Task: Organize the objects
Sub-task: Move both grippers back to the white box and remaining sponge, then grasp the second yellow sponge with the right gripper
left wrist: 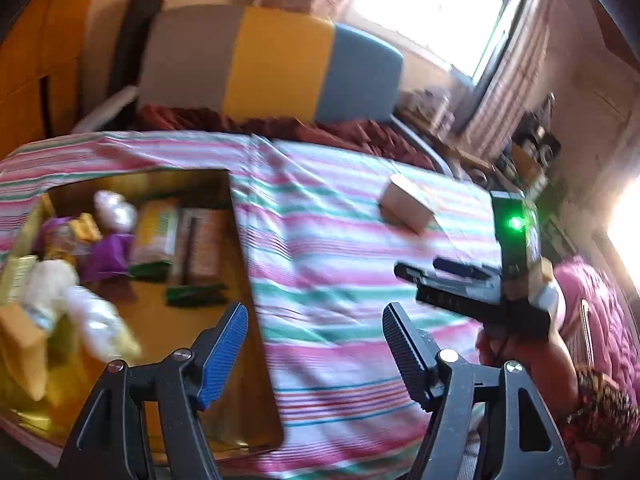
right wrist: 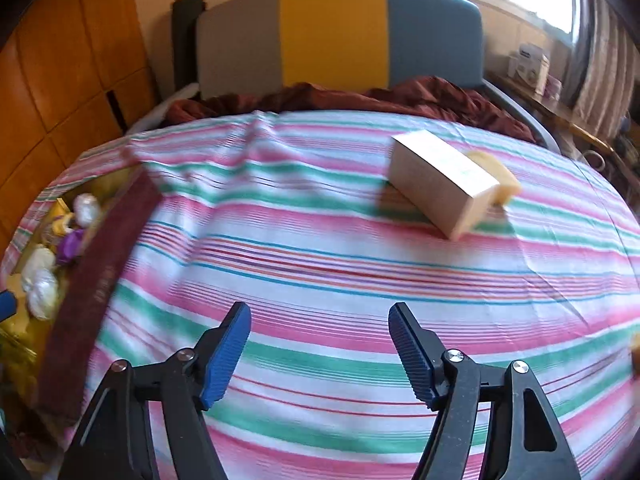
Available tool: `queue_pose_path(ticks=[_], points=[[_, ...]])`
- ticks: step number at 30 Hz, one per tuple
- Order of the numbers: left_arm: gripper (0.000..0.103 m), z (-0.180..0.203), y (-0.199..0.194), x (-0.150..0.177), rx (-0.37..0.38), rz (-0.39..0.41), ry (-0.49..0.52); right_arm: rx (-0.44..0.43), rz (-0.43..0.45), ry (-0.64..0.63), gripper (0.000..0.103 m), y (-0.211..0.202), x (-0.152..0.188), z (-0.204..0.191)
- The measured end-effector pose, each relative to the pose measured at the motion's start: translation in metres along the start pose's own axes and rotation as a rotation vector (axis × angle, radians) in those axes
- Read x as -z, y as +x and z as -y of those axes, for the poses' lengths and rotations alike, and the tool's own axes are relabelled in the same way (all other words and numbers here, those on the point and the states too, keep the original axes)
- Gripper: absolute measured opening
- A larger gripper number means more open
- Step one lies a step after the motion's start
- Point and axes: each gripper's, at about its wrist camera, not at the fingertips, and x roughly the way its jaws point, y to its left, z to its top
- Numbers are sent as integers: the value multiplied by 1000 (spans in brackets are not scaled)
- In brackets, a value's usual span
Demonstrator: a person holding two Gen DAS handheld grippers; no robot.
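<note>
An open gold-lined box [left wrist: 240, 264] lies on the striped bed cover at the left. It holds white wrapped sweets [left wrist: 116, 208], a purple wrapper [left wrist: 106, 256] and flat packets [left wrist: 200, 244]. My left gripper [left wrist: 316, 352] hovers open over the box's right edge with nothing between its fingers. A beige carton [right wrist: 440, 182] lies on the cover further right, with a yellow item [right wrist: 496, 172] behind it. My right gripper [right wrist: 318, 356] is open and empty above the bare cover, short of the carton. The box's maroon outer wall [right wrist: 100, 272] shows at the left of the right wrist view.
A grey, yellow and blue headboard [right wrist: 332, 32] and a crumpled maroon blanket [right wrist: 360, 98] close off the far end of the bed. Wooden cupboard doors [right wrist: 60, 80] stand at the left. A cluttered shelf [right wrist: 532, 68] runs under the window at the right.
</note>
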Motion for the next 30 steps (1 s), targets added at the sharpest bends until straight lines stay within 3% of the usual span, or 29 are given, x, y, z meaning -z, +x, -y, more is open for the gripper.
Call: queue_pose_path(ticks=[5, 10, 15, 20, 23, 24, 26, 27, 30], points=[[71, 24, 22, 6, 38, -82, 26, 56, 36, 98, 73, 7, -19, 61], [71, 37, 26, 11, 36, -111, 63, 58, 112, 175, 79, 19, -56, 111], [71, 38, 32, 12, 12, -139, 69, 18, 69, 157, 79, 51, -76, 124], [71, 38, 37, 9, 13, -134, 54, -184, 62, 63, 80, 51, -65, 82], [71, 39, 40, 7, 34, -123, 45, -325, 78, 76, 80, 39, -56, 70], [71, 40, 41, 6, 36, -120, 44, -333, 109, 98, 80, 33, -54, 74], [71, 40, 41, 5, 42, -114, 41, -272, 204, 192, 80, 17, -55, 98], [71, 40, 41, 5, 43, -113, 39, -195, 246, 253, 82, 12, -58, 117], [71, 40, 44, 6, 41, -119, 29, 9, 234, 337, 83, 18, -70, 159]])
